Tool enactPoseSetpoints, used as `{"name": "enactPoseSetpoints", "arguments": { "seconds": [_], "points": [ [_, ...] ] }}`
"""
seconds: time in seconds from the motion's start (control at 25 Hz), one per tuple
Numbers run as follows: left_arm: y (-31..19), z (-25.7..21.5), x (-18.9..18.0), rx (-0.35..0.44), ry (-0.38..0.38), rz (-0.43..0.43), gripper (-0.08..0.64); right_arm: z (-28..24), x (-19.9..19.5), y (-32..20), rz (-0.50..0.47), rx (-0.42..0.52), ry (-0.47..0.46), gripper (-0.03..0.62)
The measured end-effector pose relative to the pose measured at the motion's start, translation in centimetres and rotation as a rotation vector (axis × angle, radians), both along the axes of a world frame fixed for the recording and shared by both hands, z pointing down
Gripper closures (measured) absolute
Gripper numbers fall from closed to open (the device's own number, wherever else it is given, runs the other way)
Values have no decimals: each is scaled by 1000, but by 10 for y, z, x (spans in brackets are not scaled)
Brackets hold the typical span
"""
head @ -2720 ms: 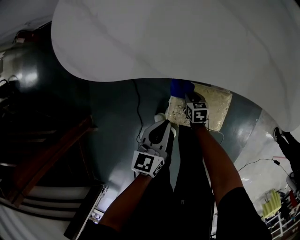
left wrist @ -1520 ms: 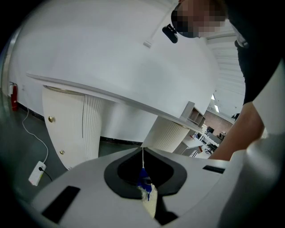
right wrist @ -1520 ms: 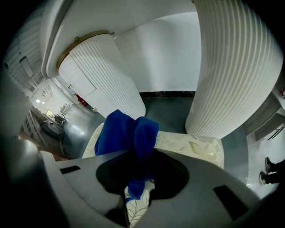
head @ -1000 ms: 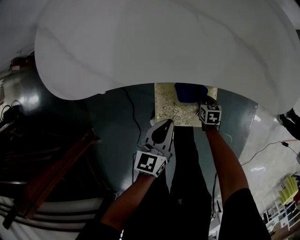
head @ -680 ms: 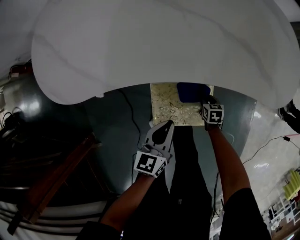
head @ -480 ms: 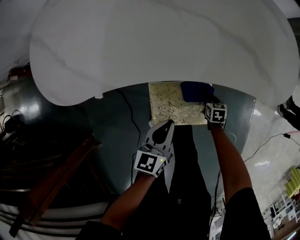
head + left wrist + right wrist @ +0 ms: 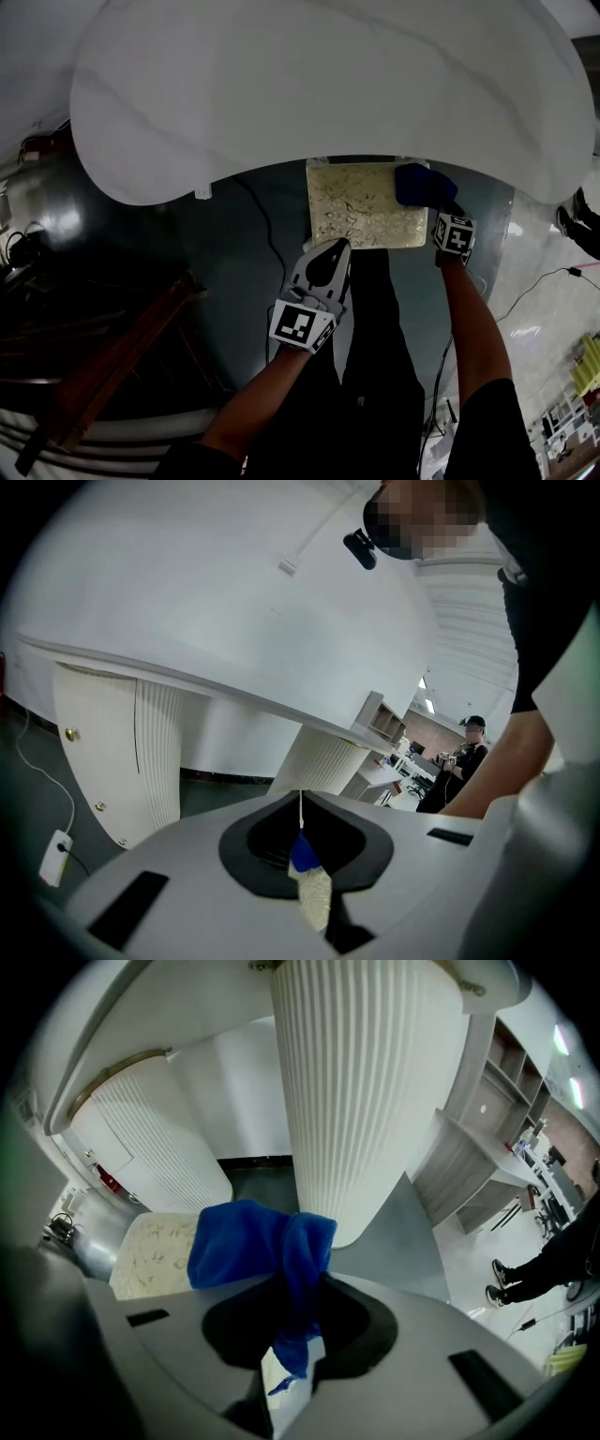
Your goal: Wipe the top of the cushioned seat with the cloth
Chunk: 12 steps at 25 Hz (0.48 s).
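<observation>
- Clamped in the right gripper (image 7: 298, 1312): blue cloth (image 7: 251, 1241), laid on the seat's (image 7: 361, 206) far right corner for wiping contact.
- Closed on nothing, left gripper (image 7: 333, 249) parked by the seat's near edge, likely clear of the strokes.

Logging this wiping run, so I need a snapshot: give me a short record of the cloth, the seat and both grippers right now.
cloth: blue cloth, bunched, at the seat's right edge
seat: cushioned seat, cream patterned top, partly under a white table
right gripper: shut on the cloth
left gripper: jaws together, nothing held, near the seat's front edge
</observation>
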<state>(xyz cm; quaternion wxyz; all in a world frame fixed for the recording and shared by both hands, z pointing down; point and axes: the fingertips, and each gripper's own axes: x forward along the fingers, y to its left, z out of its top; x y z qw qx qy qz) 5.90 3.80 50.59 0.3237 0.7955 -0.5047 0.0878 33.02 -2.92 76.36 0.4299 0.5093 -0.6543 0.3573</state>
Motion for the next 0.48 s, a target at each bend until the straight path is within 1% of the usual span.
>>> {"name": "enactPoseSetpoints", "arguments": {
  "seconds": [0.12,0.24,0.36,0.48],
  "points": [
    [6,-6,-8,16,4,-9,540,-21,-12,3,-30,49,-13,500],
    [19,-12,-16,24,10,-27,540,-48,-36,6,-72,108,-43,500],
    [34,-15,-28,34,8,-39,540,-82,-76,7,-112,173,-88,500],
    [52,-16,-49,26,-9,-65,540,-113,-123,14,-138,223,-150,500]
  ]
}}
